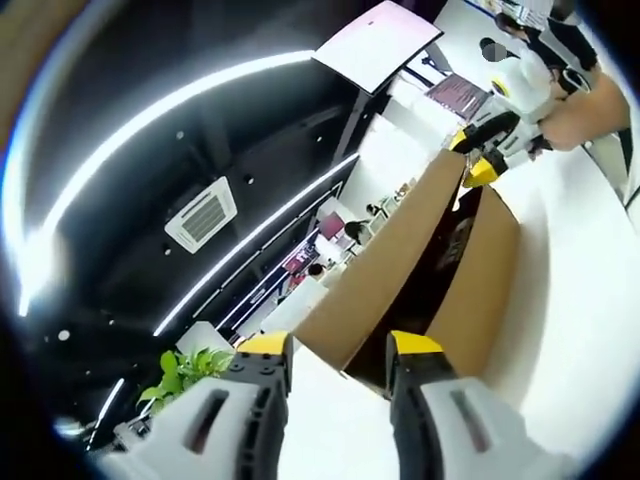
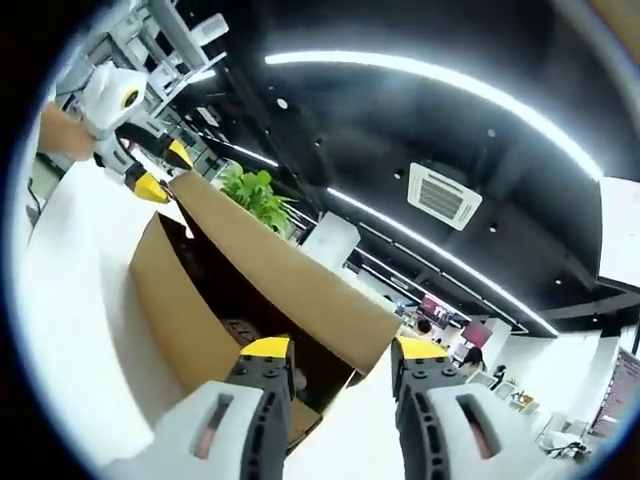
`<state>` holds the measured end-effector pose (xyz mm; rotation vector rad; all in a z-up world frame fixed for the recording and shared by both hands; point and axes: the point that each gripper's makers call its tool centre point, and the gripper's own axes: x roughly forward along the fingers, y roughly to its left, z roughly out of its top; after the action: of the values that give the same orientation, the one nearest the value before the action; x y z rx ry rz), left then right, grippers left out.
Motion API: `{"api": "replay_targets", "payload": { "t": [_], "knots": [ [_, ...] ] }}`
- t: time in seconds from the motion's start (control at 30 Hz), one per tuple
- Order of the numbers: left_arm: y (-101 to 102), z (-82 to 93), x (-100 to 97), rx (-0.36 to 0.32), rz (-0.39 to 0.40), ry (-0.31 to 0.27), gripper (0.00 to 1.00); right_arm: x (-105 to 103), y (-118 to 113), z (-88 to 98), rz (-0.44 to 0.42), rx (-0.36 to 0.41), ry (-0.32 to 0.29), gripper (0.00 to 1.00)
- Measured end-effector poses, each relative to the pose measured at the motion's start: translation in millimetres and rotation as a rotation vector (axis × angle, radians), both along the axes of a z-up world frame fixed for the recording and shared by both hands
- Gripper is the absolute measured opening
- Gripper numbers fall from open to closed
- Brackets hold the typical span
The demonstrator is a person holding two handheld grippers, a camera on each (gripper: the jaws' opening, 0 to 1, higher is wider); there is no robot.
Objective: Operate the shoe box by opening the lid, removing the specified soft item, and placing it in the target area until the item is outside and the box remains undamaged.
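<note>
Close to us in the left gripper view, our left gripper (image 1: 340, 355) has its jaws apart at the near end of the brown shoe box (image 1: 470, 290), which sits on the white counter (image 1: 580, 300) with its lid (image 1: 390, 270) standing up. In the right gripper view, our right gripper (image 2: 340, 358) also has its jaws apart, either side of the lid's corner at the other end of the box. Far off, we see a green plant (image 2: 255, 195) and long ceiling lights (image 2: 430, 75).
</note>
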<state>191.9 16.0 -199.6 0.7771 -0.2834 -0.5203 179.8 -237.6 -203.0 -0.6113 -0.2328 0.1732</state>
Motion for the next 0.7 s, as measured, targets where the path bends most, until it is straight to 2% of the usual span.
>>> {"api": "replay_targets", "payload": {
  "t": [0.03, 0.07, 0.1, 0.17, 0.27, 0.4, 0.53, 0.6, 0.7],
  "knots": [
    [0, 0.1, -0.3, -0.005, -0.003, 0.002, 0.4, 0, 0, 0.2, 0.001, 0.006, 0.002, 0.34],
    [-1, -0.1, -0.4, -0.011, -0.007, 0.006, 0.41, 2, 2, -0.1, 0.013, 0.051, 0.013, 0.36],
    [-2, -0.2, -0.4, -0.015, -0.011, 0.01, 0.42, 3, 5, 0.2, 0.031, 0.071, 0.016, 0.4],
    [-4, 0.9, 0.5, -0.019, -0.017, 0.012, 0.45, 5, 9, 3.3, 0.036, 0.081, 0.003, 0.44],
    [-5, 2.7, 0.9, -0.018, -0.022, 0.015, 0.47, 7, 2, 9.9, -0.019, 0.097, -0.024, 0.36],
    [-9, 3.3, -0.2, -0.042, -0.047, 0.028, 0.51, 9, 2, 14.5, 0.0, 0.157, -0.02, 0.35],
    [-10, 4.9, -1.1, -0.03, -0.046, 0.008, 0.51, 11, 3, 17.6, 0.012, 0.164, -0.049, 0.35],
    [-10, 5.7, -2.6, -0.031, -0.053, 0.004, 0.5, 10, 3, 19.8, 0.011, 0.148, -0.074, 0.35],
    [-10, 5.5, -2.2, -0.03, -0.055, 0.009, 0.5, 10, 3, 20.1, 0.001, 0.123, -0.078, 0.34]
  ]
}}
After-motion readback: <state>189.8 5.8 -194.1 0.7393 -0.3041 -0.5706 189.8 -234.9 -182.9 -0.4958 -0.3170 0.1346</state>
